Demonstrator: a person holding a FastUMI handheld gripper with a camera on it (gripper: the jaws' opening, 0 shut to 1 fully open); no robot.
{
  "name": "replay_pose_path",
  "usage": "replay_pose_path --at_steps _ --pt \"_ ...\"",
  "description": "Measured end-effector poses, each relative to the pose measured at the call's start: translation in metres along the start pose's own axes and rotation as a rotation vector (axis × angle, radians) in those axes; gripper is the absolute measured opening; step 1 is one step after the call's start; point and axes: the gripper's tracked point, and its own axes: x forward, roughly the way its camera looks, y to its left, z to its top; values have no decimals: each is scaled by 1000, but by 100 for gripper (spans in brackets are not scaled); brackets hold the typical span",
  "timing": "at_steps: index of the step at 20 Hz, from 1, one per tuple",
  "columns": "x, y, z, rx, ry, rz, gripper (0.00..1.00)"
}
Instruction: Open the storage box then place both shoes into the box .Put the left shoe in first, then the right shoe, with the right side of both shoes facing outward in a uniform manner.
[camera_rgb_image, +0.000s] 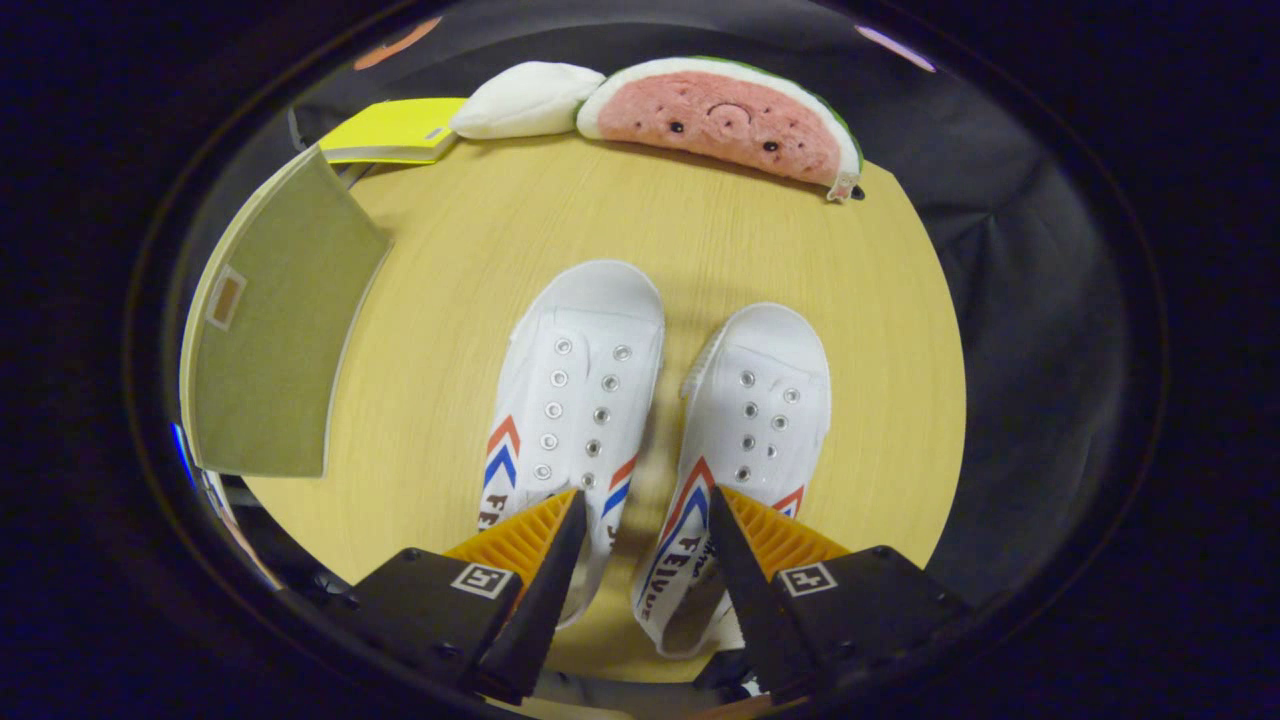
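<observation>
**Gripper poised above a pair of white shoes on a wooden table**

The gripper (645, 505) hangs over the near part of a light wooden table (480, 250), its two fingers spread well apart and closed on nothing. Below and just ahead of the fingers stand two white canvas shoes, toes pointing toward the far edge, each with metal eyelets and red-and-blue chevron stripes on the sides. The left-hand shoe (578, 390) lies partly under one finger, its heel end hidden behind that finger. The right-hand shoe (745, 420) lies under the other finger, with its heel opening showing between the two fingers. The shoes sit side by side, near each other, a narrow strip of tabletop between them; whether either finger touches a shoe cannot be told.

At the table's left edge stands a storage box (275, 330) covered in olive-green fabric with a pale rim and a small label window; whether it is open cannot be told. Along the far edge lie a yellow notebook (395, 130), a white plush object (522, 100) and a watermelon-slice plush toy (725, 115), the last two touching.
</observation>
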Motion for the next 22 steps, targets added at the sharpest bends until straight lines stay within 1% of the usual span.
replay_pose_path --at_steps 2,3,7,9,11,12,14,15,16,17,18,19,20,21,22 --pt "-10 -3 10 -44 -36 -62 81" --pt "-13 1 11 -50 -43 -65 81" --pt "0 13 12 -32 -16 -5 81" --pt "11 22 15 -6 -23 53 79" --pt "21 30 13 20 -8 120 71" --pt "26 32 10 39 8 151 58" --pt "29 36 13 76 -10 219 39" --pt "29 36 12 92 -17 246 36" --pt "28 37 12 106 -21 269 28" --pt "28 36 12 128 -15 293 25" --pt "27 36 11 162 -7 323 18" --pt "26 37 11 202 -3 354 15" --pt "22 37 12 228 -15 379 9" --pt "23 38 9 237 -24 392 8" --pt "20 36 6 227 -28 376 8"
